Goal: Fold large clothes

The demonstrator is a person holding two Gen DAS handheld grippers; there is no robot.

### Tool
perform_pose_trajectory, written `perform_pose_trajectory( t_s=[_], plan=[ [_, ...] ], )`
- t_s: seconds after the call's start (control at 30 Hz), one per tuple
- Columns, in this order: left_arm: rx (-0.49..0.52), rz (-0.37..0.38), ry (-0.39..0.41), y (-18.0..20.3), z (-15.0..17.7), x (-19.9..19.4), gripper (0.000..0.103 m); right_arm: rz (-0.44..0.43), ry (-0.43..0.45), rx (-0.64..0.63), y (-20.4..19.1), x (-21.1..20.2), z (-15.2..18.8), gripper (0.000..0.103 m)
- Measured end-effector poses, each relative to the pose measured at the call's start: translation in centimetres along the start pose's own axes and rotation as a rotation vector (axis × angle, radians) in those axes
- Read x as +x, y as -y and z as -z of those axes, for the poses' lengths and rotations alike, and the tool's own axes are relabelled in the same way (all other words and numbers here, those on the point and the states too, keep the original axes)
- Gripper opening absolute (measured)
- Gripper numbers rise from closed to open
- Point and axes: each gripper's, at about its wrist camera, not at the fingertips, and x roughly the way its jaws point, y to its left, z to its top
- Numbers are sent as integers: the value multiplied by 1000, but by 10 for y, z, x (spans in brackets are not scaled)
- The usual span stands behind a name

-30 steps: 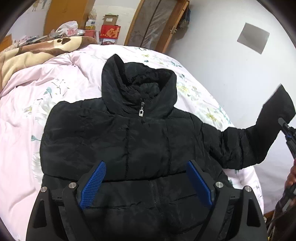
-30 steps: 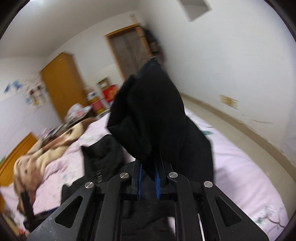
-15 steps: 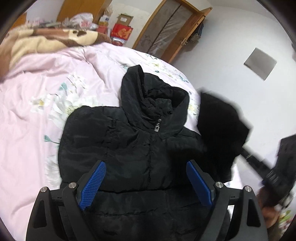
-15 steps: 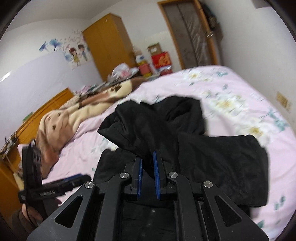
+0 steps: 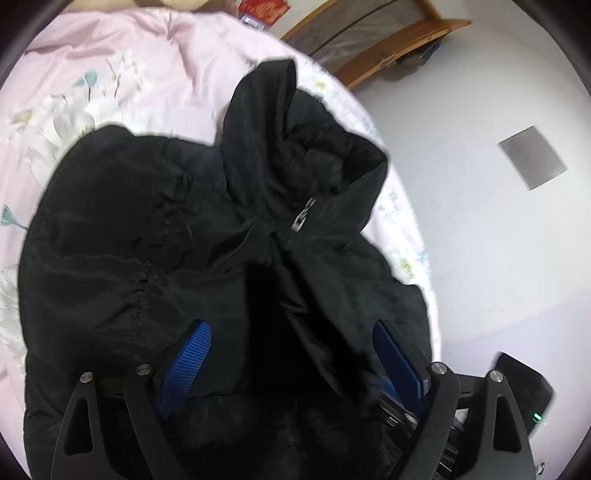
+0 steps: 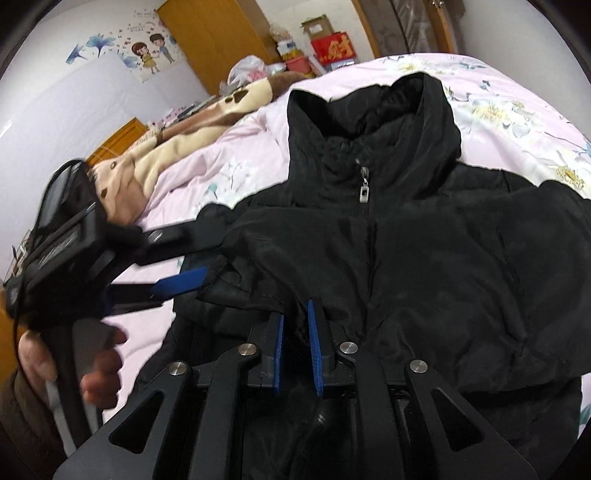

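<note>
A black hooded puffer jacket (image 5: pixel 155 236) lies front up on the pink floral bed (image 5: pixel 122 66). Its right sleeve (image 6: pixel 280 254) is folded across the chest, with the cuff near the middle. My left gripper (image 5: pixel 291 354) is open, low over the jacket's lower front; it also shows at the left of the right wrist view (image 6: pixel 173 280). My right gripper (image 6: pixel 295 325) has its blue pads slightly apart just behind the sleeve cuff; no fabric shows between them. The jacket fills the right wrist view (image 6: pixel 461 266), zipper pull below the collar.
A brown and cream blanket (image 6: pixel 173 147) lies on the far side of the bed. An orange wardrobe (image 6: pixel 214 33) and boxes (image 6: pixel 328 44) stand beyond it. A white wall (image 5: pixel 480 221) runs close along the bed's right edge, with a wooden door frame (image 5: pixel 391 40).
My right gripper carried the sleeve from up in the air over onto the jacket's chest, and its pads have parted from it. My left gripper moved closer over the jacket.
</note>
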Motion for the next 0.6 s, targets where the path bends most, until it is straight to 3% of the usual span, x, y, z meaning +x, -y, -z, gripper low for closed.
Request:
perform_pose_trajectory(
  t_s=[0.17, 0.37, 0.4, 0.43, 0.47, 0.5, 0.53, 0.6],
  plan=[
    [-74, -11, -37, -3, 2, 21, 89, -2, 25, 24, 16, -30, 7, 41],
    [-57, -103, -28, 8, 10, 32, 85, 80, 73, 109, 50, -75, 18, 42],
    [-50, -110, -24, 9, 11, 33, 77, 90, 82, 128, 57, -81, 20, 42],
    [-39, -117, -19, 12, 13, 34, 60, 106, 88, 145, 61, -86, 22, 42],
    [-31, -130, -21, 14, 13, 35, 50, 120, 92, 156, 65, -89, 23, 42],
    [-24, -143, -24, 15, 14, 36, 29, 129, 96, 167, 69, -93, 24, 42],
    [-13, -150, -29, 17, 14, 36, 18, 132, 98, 174, 72, -96, 25, 42],
    [9, -136, -5, 20, 15, 27, 12, 145, 98, 191, 75, -99, 26, 42]
  ],
)
